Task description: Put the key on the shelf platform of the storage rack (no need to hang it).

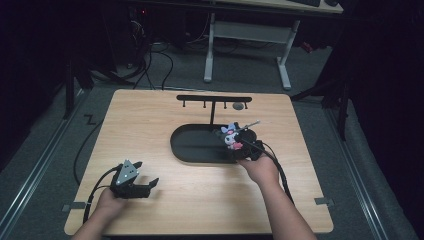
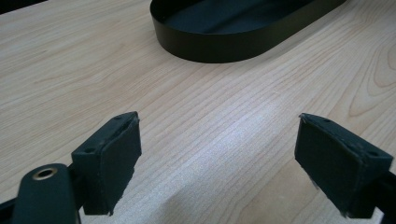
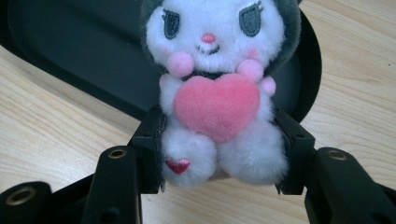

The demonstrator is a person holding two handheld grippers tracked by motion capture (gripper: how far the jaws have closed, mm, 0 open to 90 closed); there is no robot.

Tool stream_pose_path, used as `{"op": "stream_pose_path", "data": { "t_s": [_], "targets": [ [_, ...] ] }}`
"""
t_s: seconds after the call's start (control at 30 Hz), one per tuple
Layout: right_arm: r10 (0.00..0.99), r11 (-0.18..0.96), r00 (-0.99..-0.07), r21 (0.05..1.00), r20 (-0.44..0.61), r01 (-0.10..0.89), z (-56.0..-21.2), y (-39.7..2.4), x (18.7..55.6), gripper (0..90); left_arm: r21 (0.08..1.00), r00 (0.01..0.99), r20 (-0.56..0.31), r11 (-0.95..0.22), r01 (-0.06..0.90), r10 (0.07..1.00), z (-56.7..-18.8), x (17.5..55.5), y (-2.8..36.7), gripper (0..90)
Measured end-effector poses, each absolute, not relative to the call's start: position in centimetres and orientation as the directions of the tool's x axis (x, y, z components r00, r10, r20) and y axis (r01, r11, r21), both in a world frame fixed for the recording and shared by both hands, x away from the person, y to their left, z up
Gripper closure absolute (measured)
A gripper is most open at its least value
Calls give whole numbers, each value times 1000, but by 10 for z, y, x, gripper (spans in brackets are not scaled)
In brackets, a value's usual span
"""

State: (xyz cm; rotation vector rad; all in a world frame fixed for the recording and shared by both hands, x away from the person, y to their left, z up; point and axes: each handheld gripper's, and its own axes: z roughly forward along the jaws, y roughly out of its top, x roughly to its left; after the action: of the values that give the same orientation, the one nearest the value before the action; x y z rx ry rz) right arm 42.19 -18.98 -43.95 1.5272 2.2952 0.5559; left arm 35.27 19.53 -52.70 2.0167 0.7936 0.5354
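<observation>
At the lower left of the high view, our left gripper [image 1: 148, 184] rested low over the wooden table [image 1: 150, 125], its jaws spread wide with nothing between them; its own view showed bare wood between the pads [image 2: 112, 163]. Parked there, it could give no support if the load slipped.

Right of centre in the high view, our right gripper [image 1: 245, 150] held the plush toy [image 1: 231, 136] above the right end of the black oval tray [image 1: 190, 150]. In the right gripper view the pads clamped the plush toy [image 3: 219, 93] only at its lower body, squeezing soft fur, while the heavy head leaned out over the tray's rim [image 3: 308, 70].

We judged that so low a grip on springy stuffing could let the toy tip forward or slide out. A metal pin or ring stuck up from its head, near the black hook rack [image 1: 214, 100] behind the tray, and might have snagged on it.
</observation>
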Motion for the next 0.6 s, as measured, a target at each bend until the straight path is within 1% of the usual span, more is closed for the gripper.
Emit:
{"op": "stream_pose_path", "data": {
  "t_s": [0.17,0.27,0.6],
  "targets": [
    [929,340,-368,486,-40,805,-441,-185,428,476,851,703,69,-410,329,707,-527,353,195,154],
    [925,356,-377,480,-55,802,-444,-181,432,475,851,703,68,-409,329,707,-527,353,195,154],
    [927,353,-372,465,-54,812,-446,-173,447,476,851,704,65,-407,332,708,-527,353,196,154]
  ]
}}
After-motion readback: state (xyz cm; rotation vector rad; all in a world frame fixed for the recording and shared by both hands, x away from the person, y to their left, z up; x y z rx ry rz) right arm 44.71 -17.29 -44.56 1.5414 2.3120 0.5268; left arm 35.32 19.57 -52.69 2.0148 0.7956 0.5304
